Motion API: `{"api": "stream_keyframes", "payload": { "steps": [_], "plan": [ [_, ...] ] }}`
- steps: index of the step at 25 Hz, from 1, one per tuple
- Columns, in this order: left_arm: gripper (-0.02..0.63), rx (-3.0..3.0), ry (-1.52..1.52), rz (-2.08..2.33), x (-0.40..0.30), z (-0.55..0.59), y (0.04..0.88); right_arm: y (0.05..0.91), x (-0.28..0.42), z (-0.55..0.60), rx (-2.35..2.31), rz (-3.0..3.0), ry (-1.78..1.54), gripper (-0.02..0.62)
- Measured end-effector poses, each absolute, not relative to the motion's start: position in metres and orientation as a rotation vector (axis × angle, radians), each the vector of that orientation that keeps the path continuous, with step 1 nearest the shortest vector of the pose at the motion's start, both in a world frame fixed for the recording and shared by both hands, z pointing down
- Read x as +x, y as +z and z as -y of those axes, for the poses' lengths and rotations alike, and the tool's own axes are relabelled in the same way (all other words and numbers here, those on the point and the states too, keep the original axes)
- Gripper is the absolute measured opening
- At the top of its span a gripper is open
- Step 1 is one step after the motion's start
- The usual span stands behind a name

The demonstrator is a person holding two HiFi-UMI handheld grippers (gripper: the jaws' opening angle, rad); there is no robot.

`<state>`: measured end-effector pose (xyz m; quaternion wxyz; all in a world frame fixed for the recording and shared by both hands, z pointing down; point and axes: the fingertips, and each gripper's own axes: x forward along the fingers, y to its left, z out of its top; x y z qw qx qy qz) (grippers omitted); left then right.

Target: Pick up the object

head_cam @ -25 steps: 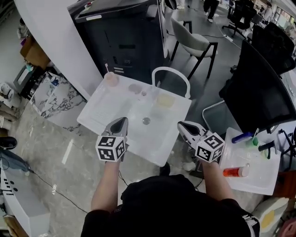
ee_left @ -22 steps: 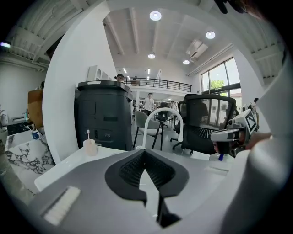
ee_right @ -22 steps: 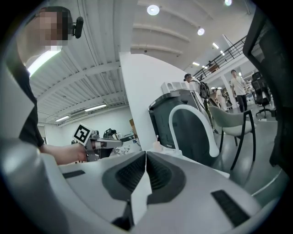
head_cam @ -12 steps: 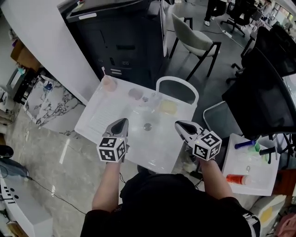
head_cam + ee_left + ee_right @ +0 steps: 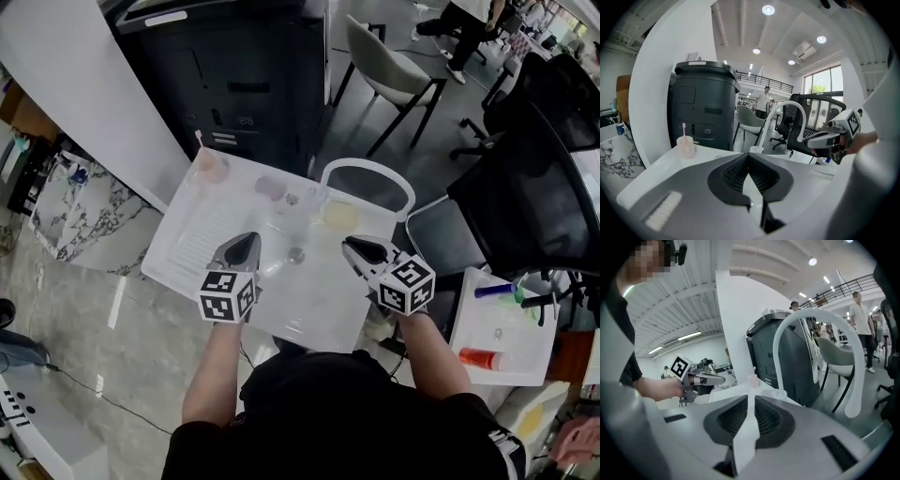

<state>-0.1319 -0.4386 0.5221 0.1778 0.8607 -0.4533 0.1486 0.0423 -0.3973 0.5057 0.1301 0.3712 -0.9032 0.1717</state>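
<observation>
A white table (image 5: 309, 300) carries a pink cup (image 5: 211, 167) with a stick in it, a mauve disc (image 5: 270, 187), a pale yellow square (image 5: 339, 216), a clear glass (image 5: 279, 221) and a small round silvery object (image 5: 296, 254). My left gripper (image 5: 248, 242) hovers over the table, left of the silvery object, shut and empty. To that object's right my right gripper (image 5: 352, 246) is also shut, with nothing held. In the left gripper view the left gripper (image 5: 748, 155) points past the pink cup (image 5: 686, 145), and the right gripper (image 5: 825, 138) shows at the right. The right gripper (image 5: 751, 397) faces the left gripper (image 5: 705, 379).
A dark grey cabinet (image 5: 234, 75) stands behind the table. A white loop-backed chair (image 5: 370, 173) sits at the table's far right corner. A side table (image 5: 487, 352) at right holds a red bottle (image 5: 480, 355) and markers. Black chairs (image 5: 525, 187) crowd the right, marble blocks (image 5: 75, 211) the left.
Both grippers have moved forward and lower over the table, the right one also drifting inward toward the silvery object. Both stay shut and empty.
</observation>
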Motion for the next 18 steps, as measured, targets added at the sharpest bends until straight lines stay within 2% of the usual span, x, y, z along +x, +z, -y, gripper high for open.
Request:
{"api": "stream_keyframes", "payload": {
  "steps": [15,17,18],
  "plan": [
    [0.011,2.423,0.428,1.206,-0.13,0.436,0.554,0.597,0.039,0.444,0.998,2.319,0.353,0.014],
    [0.011,2.417,0.428,1.199,-0.131,0.435,0.559,0.61,0.039,0.451,0.982,2.283,0.349,0.032],
    [0.011,2.414,0.429,1.195,-0.131,0.435,0.562,0.618,0.039,0.453,0.972,2.264,0.349,0.061]
  ]
}}
